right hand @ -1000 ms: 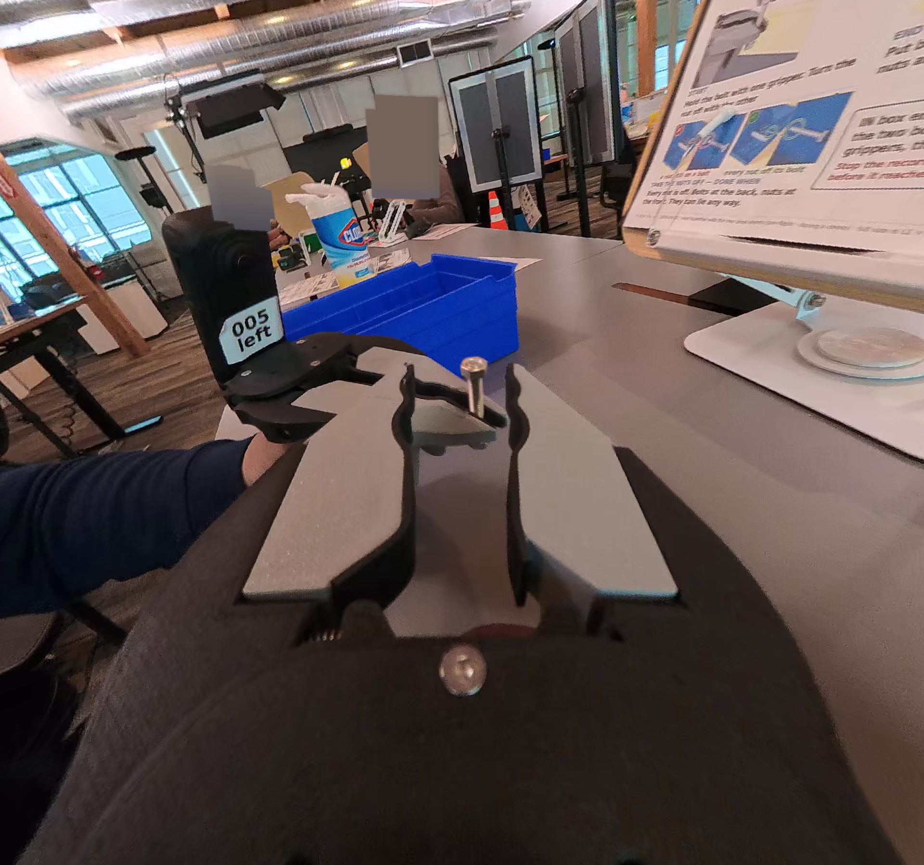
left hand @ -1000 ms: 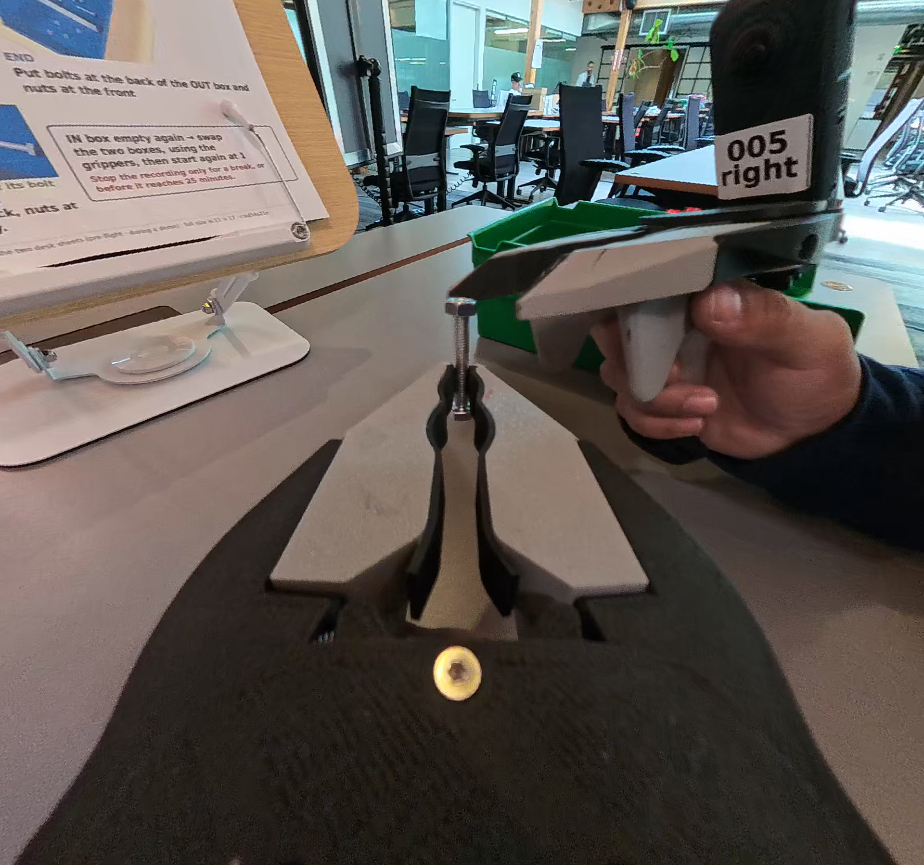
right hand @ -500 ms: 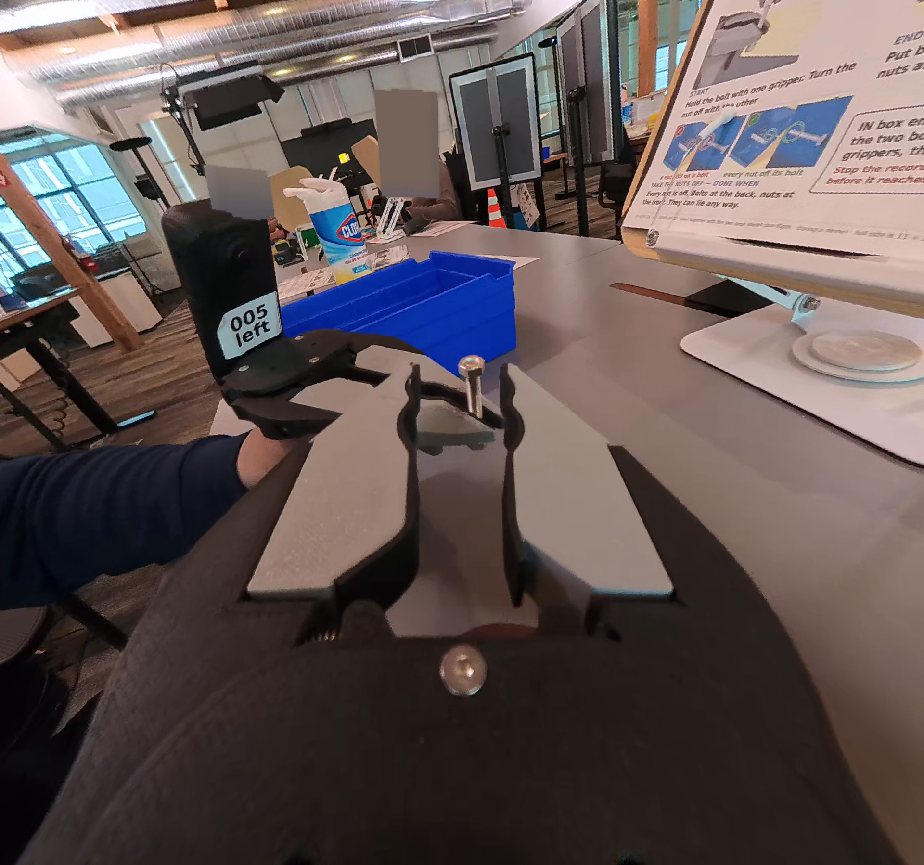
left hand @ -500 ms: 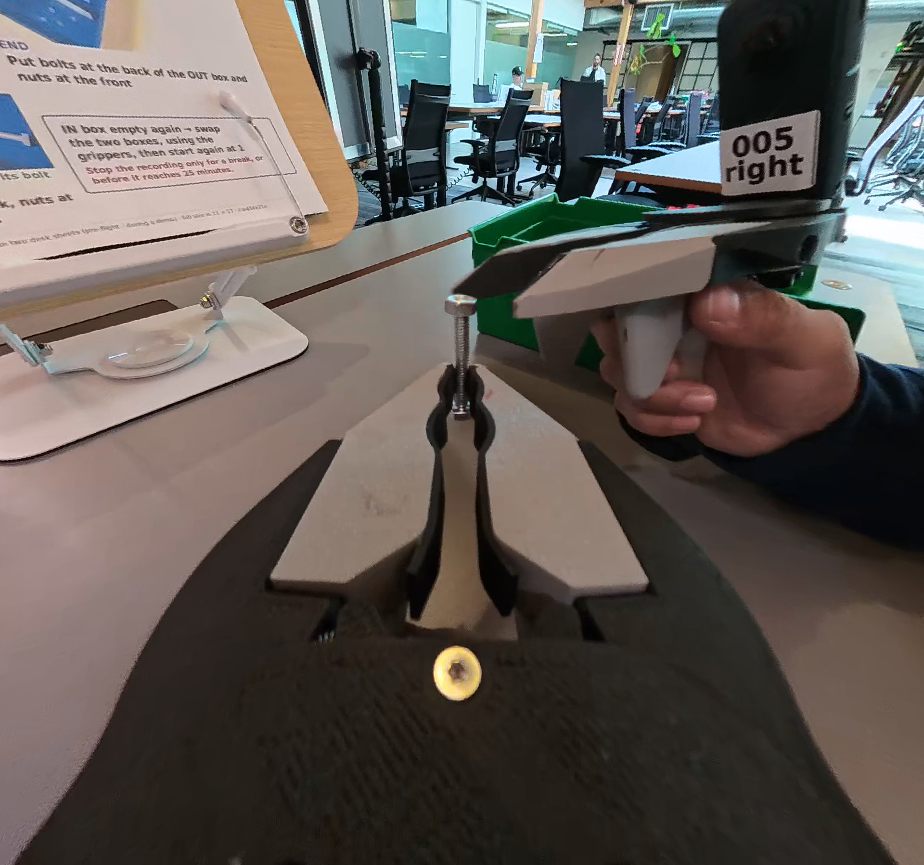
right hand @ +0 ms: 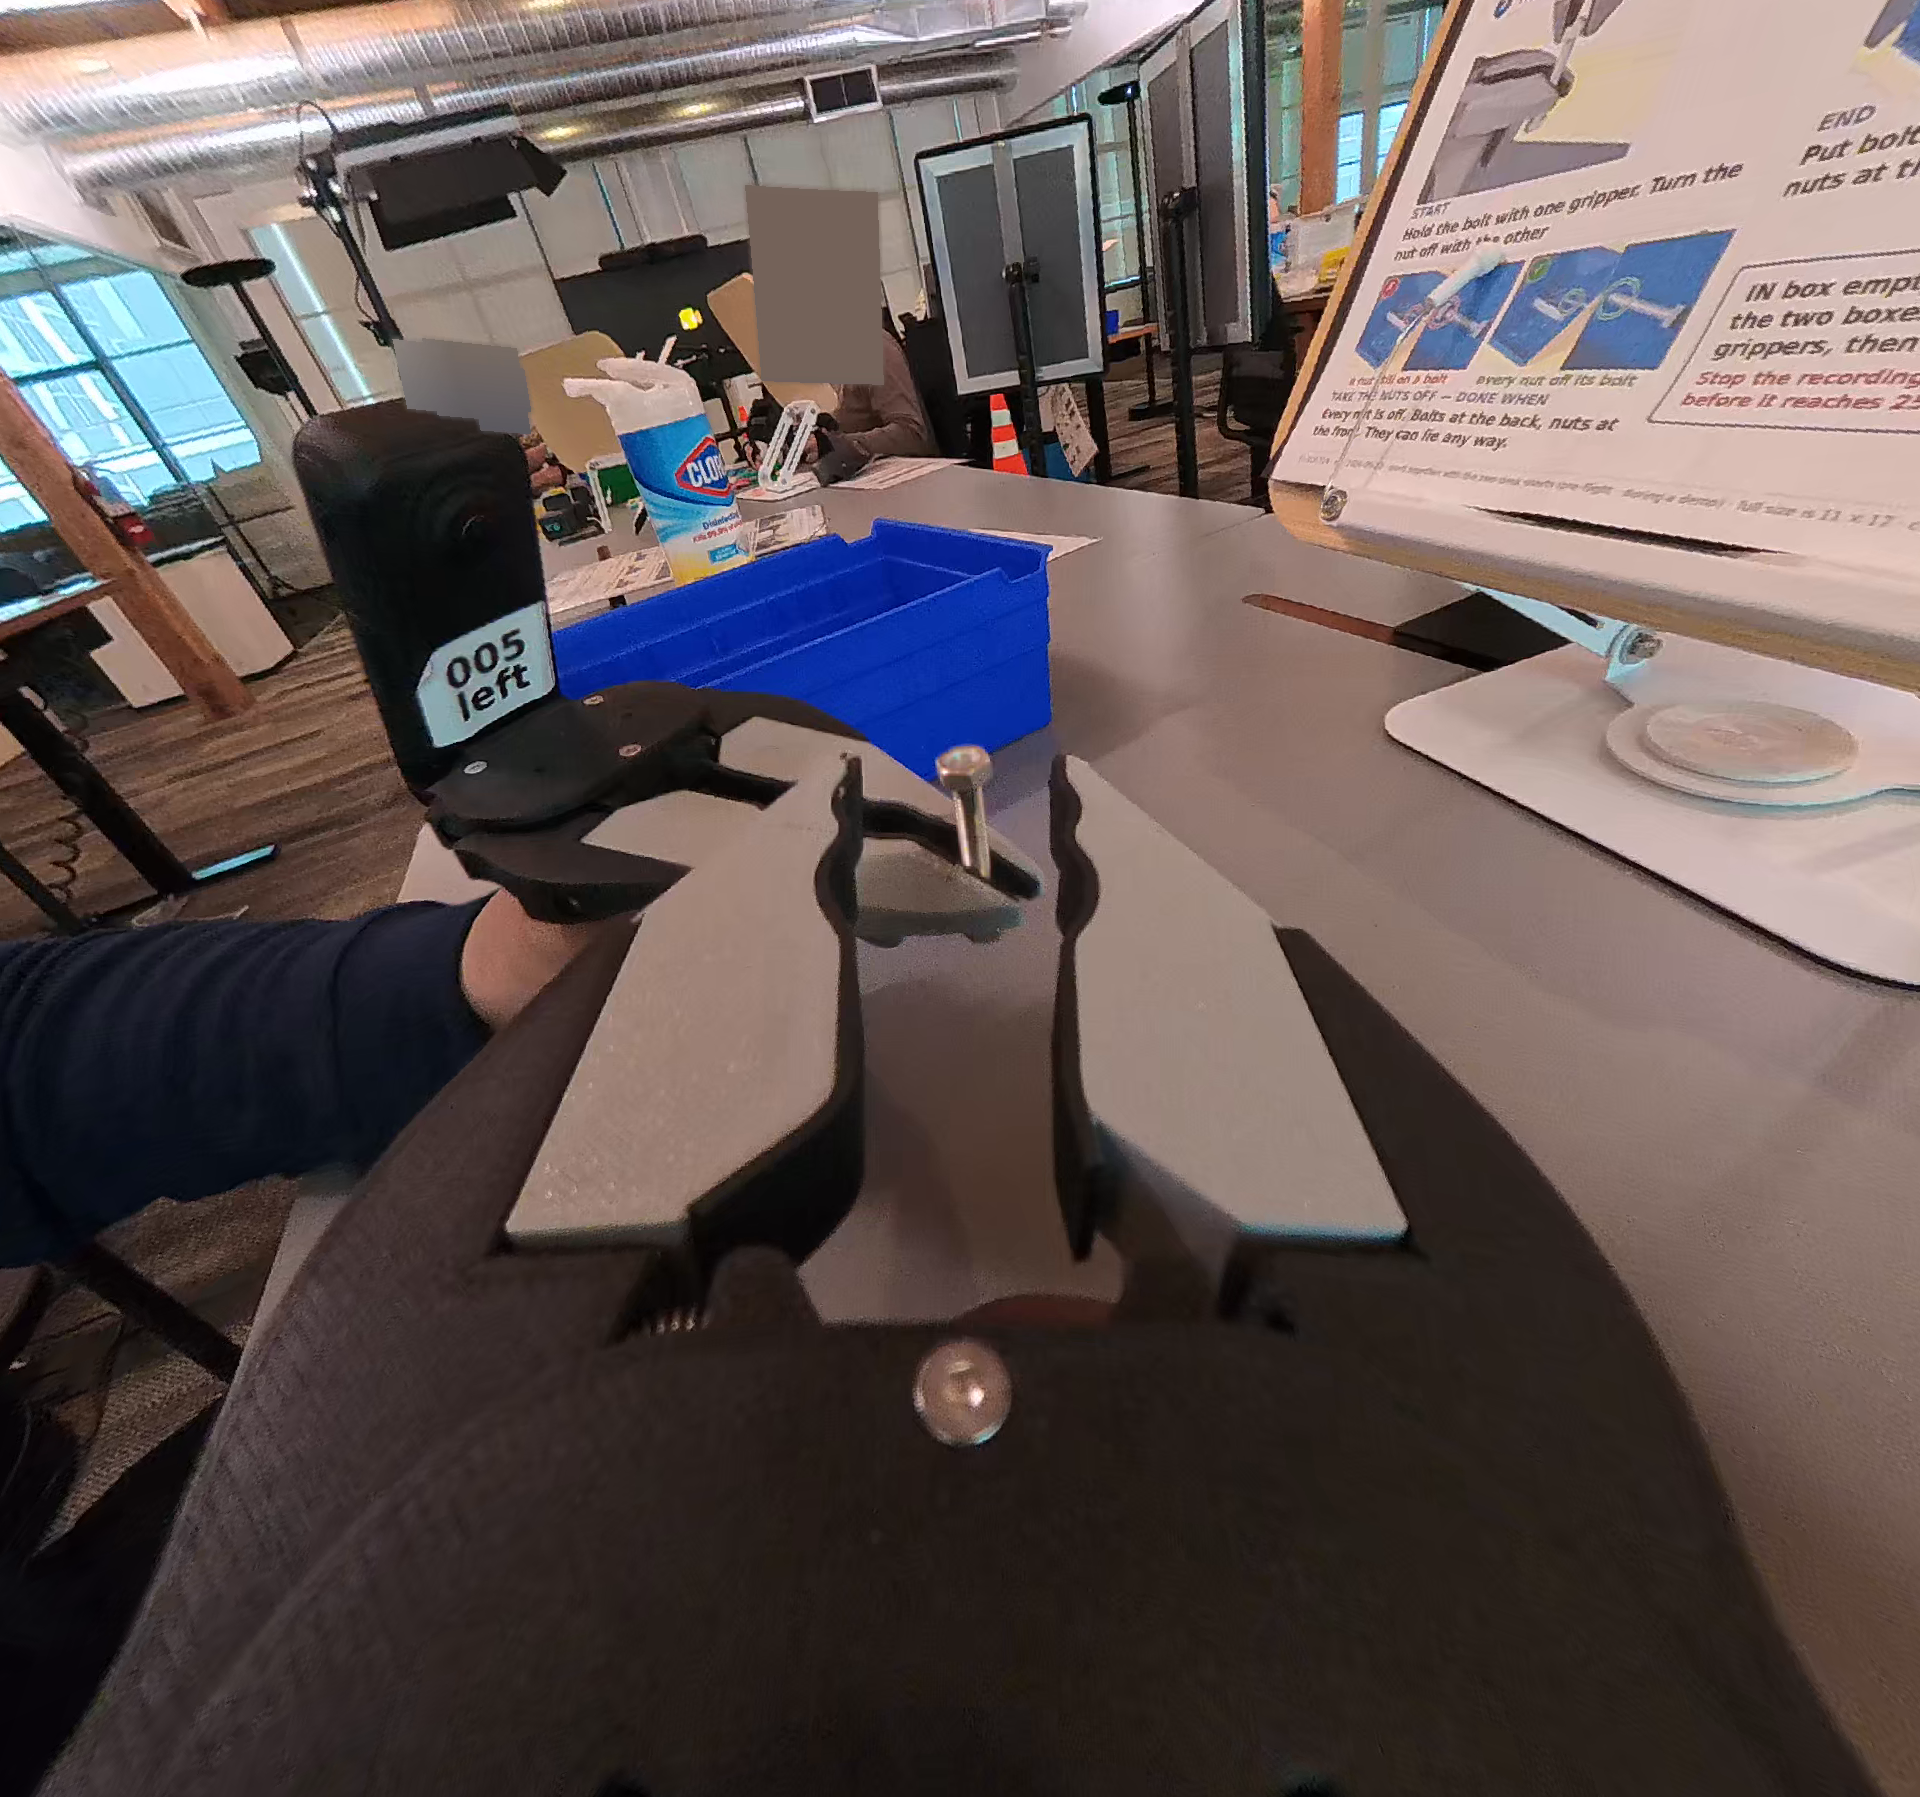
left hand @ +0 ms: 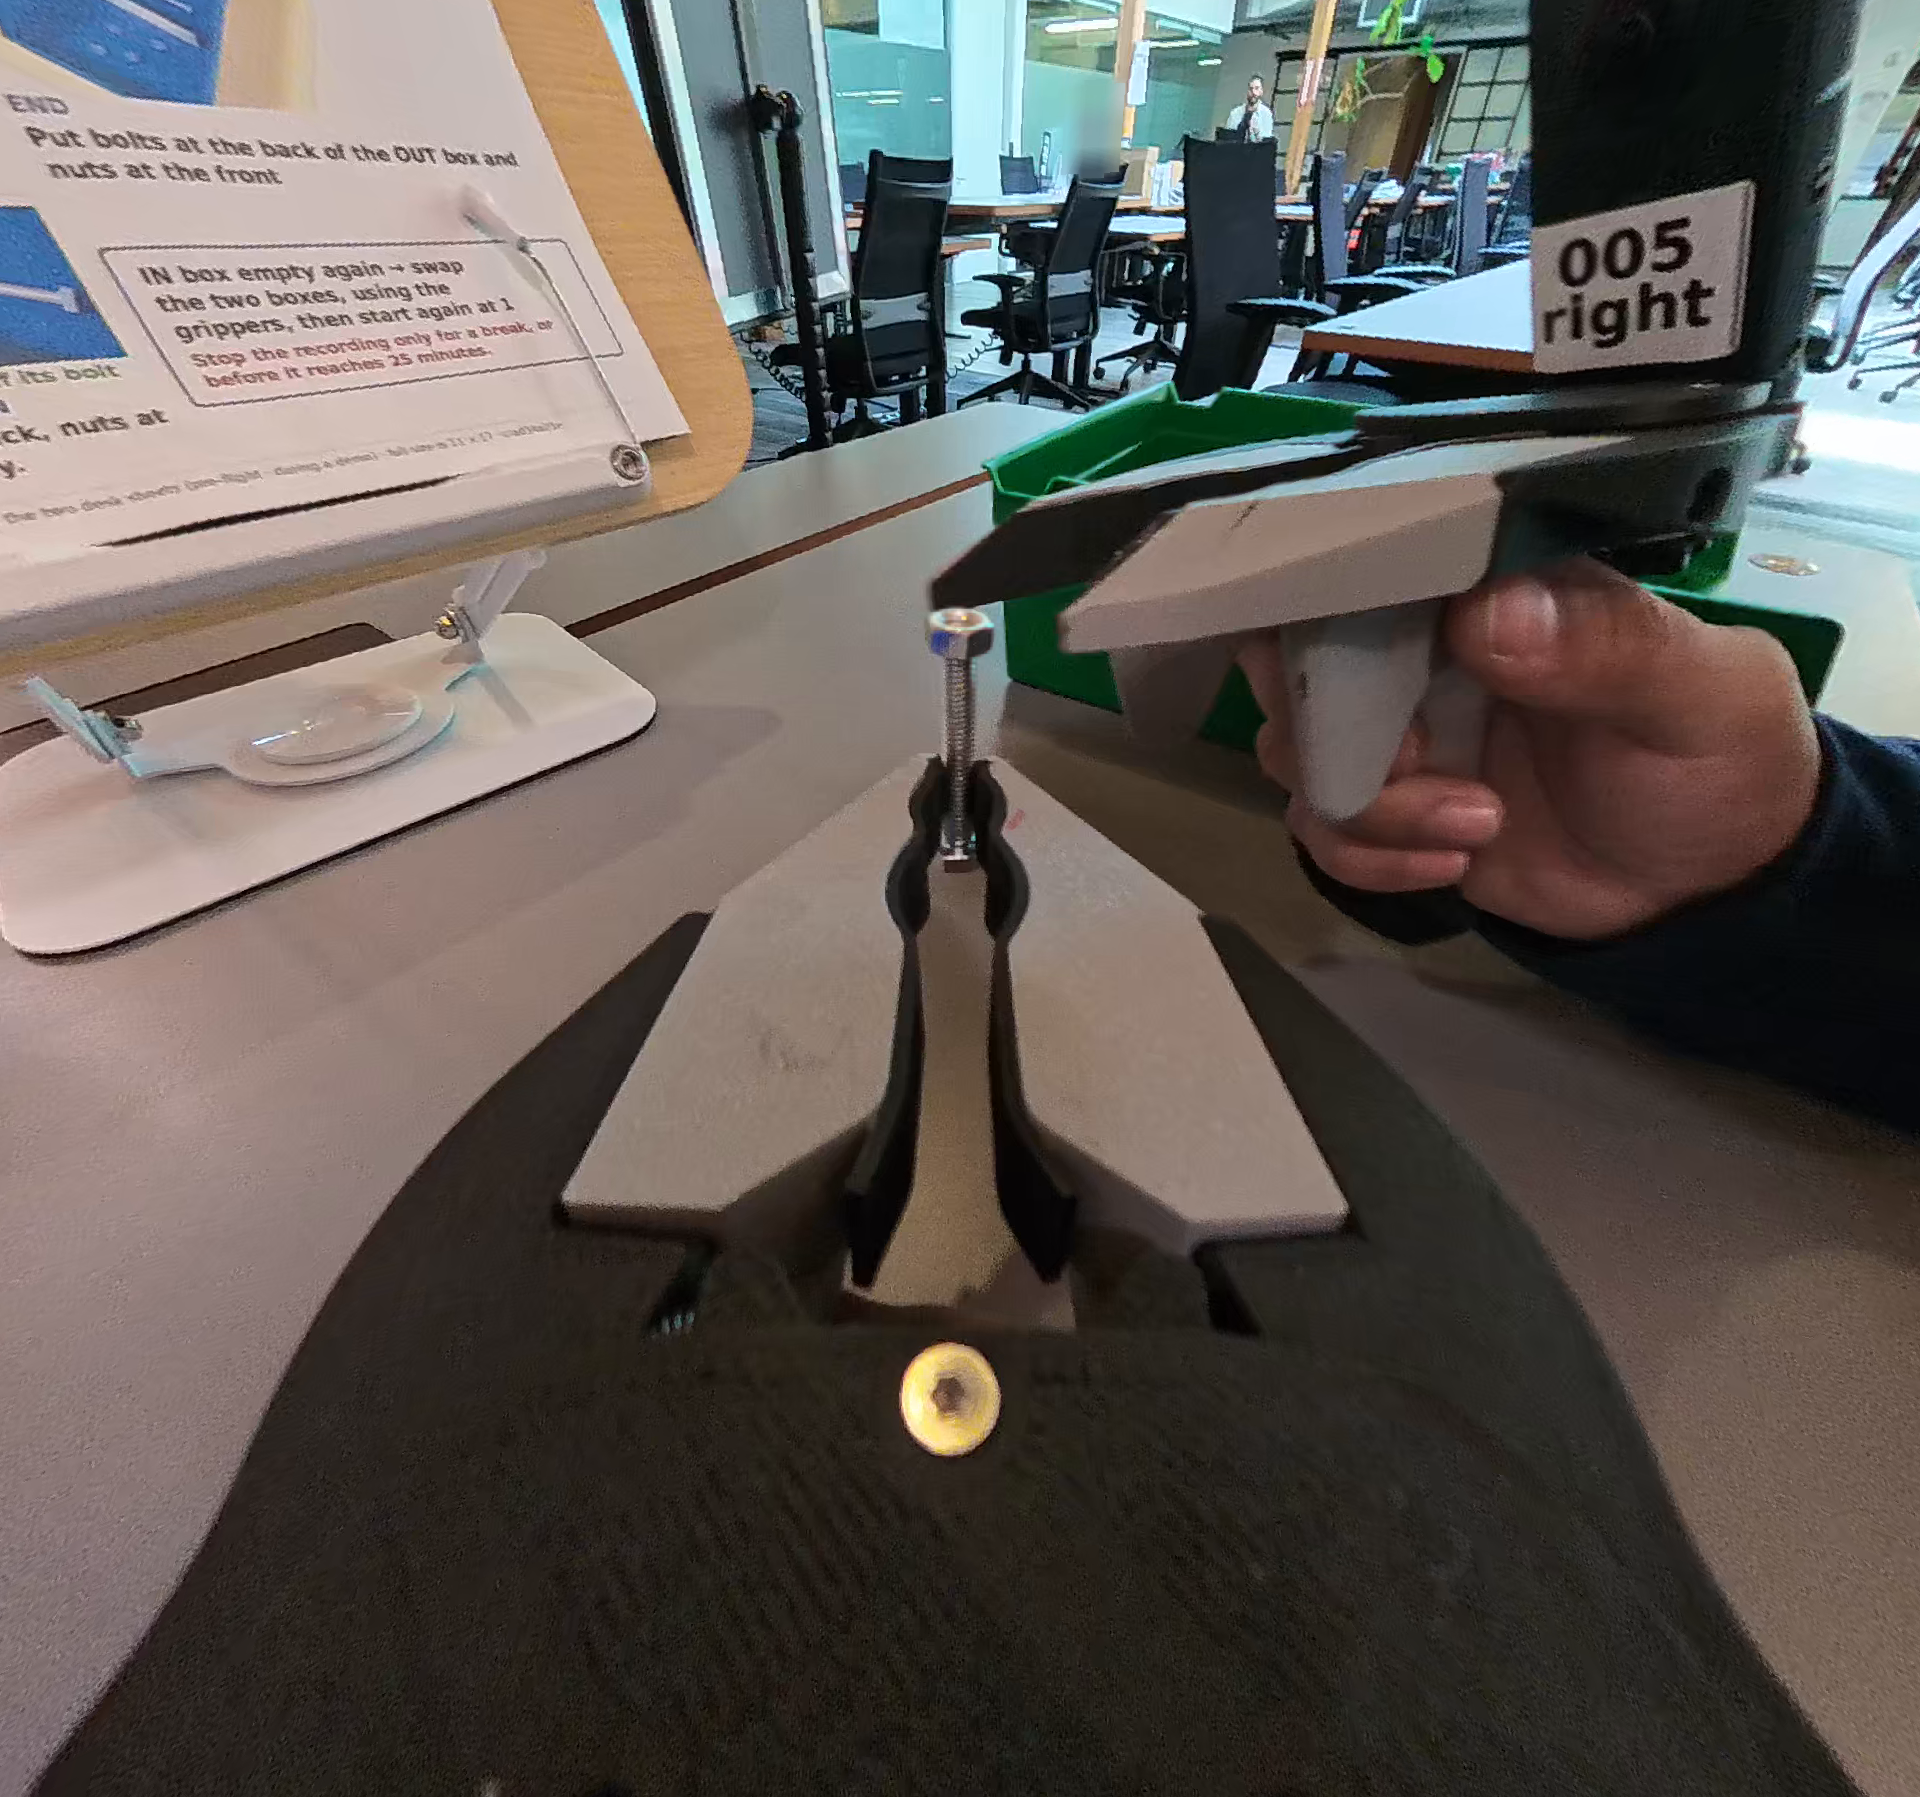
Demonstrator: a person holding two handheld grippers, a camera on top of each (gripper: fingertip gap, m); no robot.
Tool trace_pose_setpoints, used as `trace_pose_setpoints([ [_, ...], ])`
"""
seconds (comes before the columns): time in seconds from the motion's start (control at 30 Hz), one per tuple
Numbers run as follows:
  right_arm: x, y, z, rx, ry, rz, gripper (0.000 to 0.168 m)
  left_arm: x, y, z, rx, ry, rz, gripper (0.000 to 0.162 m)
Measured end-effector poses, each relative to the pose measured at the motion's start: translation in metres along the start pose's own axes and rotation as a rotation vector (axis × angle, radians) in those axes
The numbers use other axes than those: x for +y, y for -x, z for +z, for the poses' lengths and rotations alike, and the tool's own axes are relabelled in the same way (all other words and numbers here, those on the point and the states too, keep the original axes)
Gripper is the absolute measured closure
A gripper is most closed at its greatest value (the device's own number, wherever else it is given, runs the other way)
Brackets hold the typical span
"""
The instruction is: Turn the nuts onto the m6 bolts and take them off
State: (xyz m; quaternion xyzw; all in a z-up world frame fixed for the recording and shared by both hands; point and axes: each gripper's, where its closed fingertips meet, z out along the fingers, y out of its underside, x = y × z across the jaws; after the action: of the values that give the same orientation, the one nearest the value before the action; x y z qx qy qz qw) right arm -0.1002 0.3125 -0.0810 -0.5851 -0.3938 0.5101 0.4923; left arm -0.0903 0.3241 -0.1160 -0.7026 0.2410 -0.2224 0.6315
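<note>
Left wrist view
Left gripper [left hand: 956,817]: its two fingers are closed tight on the lower part of the bolt, near the finger ends.
Bolt [left hand: 957,724]: it stands upright out of the closed fingers, with the threaded part in view and a hexagonal piece at the top end; if this piece is the bolt head or a nut, I cannot tell.
Right gripper [left hand: 997,584]: it comes in from the right side, lies almost level, and its dark tip is just above the top of the bolt. From this side the gap between its fingers is not clear.
Hand [left hand: 1558,760]: a person's hand with a dark blue sleeve holds the grey handle of the right gripper.
Green box [left hand: 1101,469]: it is on the bench behind the right gripper.
Bench [left hand: 312,1072]: grey surface under both grippers.
Instruction sheet [left hand: 260,220]: on a wooden board with a white stand, at the left.

Right wrist view
Right gripper [right hand: 951,833]: its fingers stand apart and hold nothing.
Bolt [right hand: 968,812]: it shows in the gap between these fingers, a little beyond them, tilted slightly, touching neither finger.
Left gripper [right hand: 997,880]: it reaches in from the left and clamps the bolt at its tip.
Blue box [right hand: 831,635]: on the bench behind the left gripper.
Wipes canister [right hand: 675,480]: behind the blue box.
</note>
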Motion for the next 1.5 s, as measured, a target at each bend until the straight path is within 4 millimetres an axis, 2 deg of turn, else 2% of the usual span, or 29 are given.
trace_pose_setpoints([
  [0.1, 0.002, 0.003, 0.001, -0.009, 0.009, -0.006, 0.139, -0.001, 0.000, 0.000, 0.000, -0.001, 0.001, 0.160],
  [0.33, 0.013, 0.015, 0.013, -0.027, 0.050, -0.034, 0.139, 0.007, -0.021, 0.007, 0.057, 0.032, 0.043, 0.160],
  [0.6, 0.003, -0.001, 0.002, 0.034, 0.018, -0.040, 0.141, 0.003, -0.007, 0.002, 0.015, 0.021, 0.023, 0.160],
  [0.7, 0.005, 0.002, 0.003, 0.029, 0.035, -0.061, 0.147, 0.003, -0.006, 0.002, 0.010, 0.024, 0.026, 0.160],
  [1.03, 0.020, 0.003, 0.010, 0.033, 0.093, -0.095, 0.161, 0.010, -0.020, 0.007, 0.045, 0.056, 0.044, 0.160],
  [1.2, 0.020, 0.005, 0.011, 0.012, 0.092, -0.075, 0.162, 0.010, -0.022, 0.006, 0.052, 0.060, 0.047, 0.160],
  [1.4, 0.030, 0.006, 0.013, -0.005, 0.159, -0.092, 0.166, 0.018, -0.030, 0.009, 0.111, 0.105, 0.035, 0.160],
  [1.5, 0.027, 0.005, 0.012, -0.002, 0.141, -0.086, 0.166, 0.019, -0.029, 0.008, 0.112, 0.113, 0.037, 0.160],
])
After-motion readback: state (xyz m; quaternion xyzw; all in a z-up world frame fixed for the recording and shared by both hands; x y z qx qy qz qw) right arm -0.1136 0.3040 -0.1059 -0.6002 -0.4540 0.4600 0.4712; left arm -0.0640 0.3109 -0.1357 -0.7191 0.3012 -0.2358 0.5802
